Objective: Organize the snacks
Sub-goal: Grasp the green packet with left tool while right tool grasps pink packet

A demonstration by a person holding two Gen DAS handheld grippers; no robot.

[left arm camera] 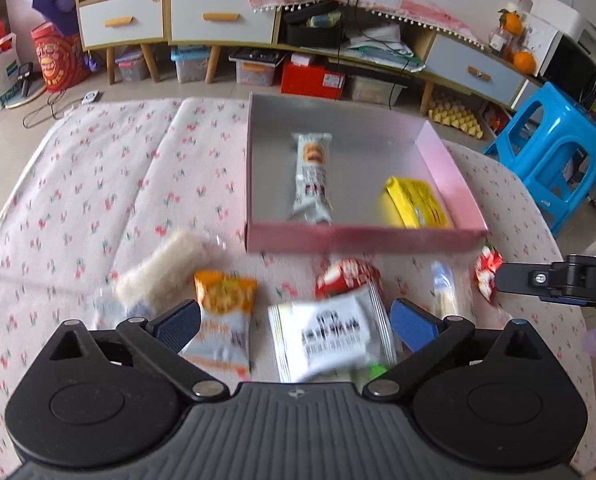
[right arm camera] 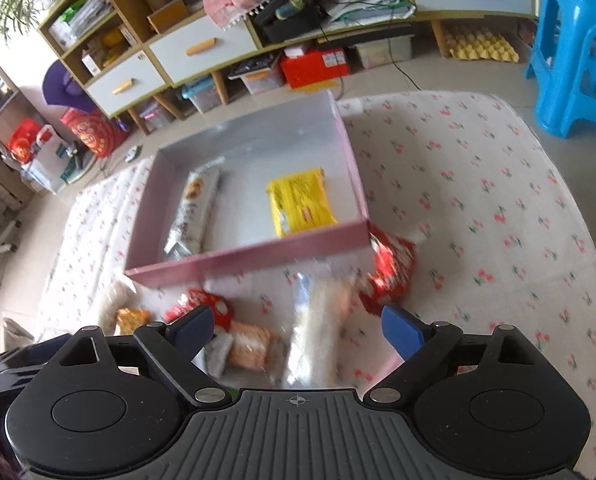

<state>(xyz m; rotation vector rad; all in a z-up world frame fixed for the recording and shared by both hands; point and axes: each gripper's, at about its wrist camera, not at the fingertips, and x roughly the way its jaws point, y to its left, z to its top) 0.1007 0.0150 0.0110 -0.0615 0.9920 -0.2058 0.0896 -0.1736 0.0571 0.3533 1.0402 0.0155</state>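
Observation:
A pink box (left arm camera: 361, 238) (right arm camera: 258, 254) on the flowered cloth holds a long white snack bar (left arm camera: 313, 178) (right arm camera: 196, 210) and a yellow packet (left arm camera: 415, 202) (right arm camera: 299, 200). Loose snacks lie in front of it: a white rice cake (left arm camera: 164, 270), an orange packet (left arm camera: 224, 314), a white packet (left arm camera: 331, 336), a red packet (left arm camera: 345, 274) (right arm camera: 389, 270) and a clear-wrapped pale stick (right arm camera: 321, 320). My left gripper (left arm camera: 294, 320) is open above the orange and white packets. My right gripper (right arm camera: 298, 330) is open above the pale stick; it also shows in the left wrist view (left arm camera: 553, 280).
A low cabinet with white drawers (left arm camera: 218, 20) (right arm camera: 202, 46) runs along the back, with bins and a red box (left arm camera: 311, 78) under it. A blue plastic stool (left arm camera: 553, 152) (right arm camera: 577, 48) stands at the right. The flowered cloth (left arm camera: 98, 184) (right arm camera: 477, 200) covers the table.

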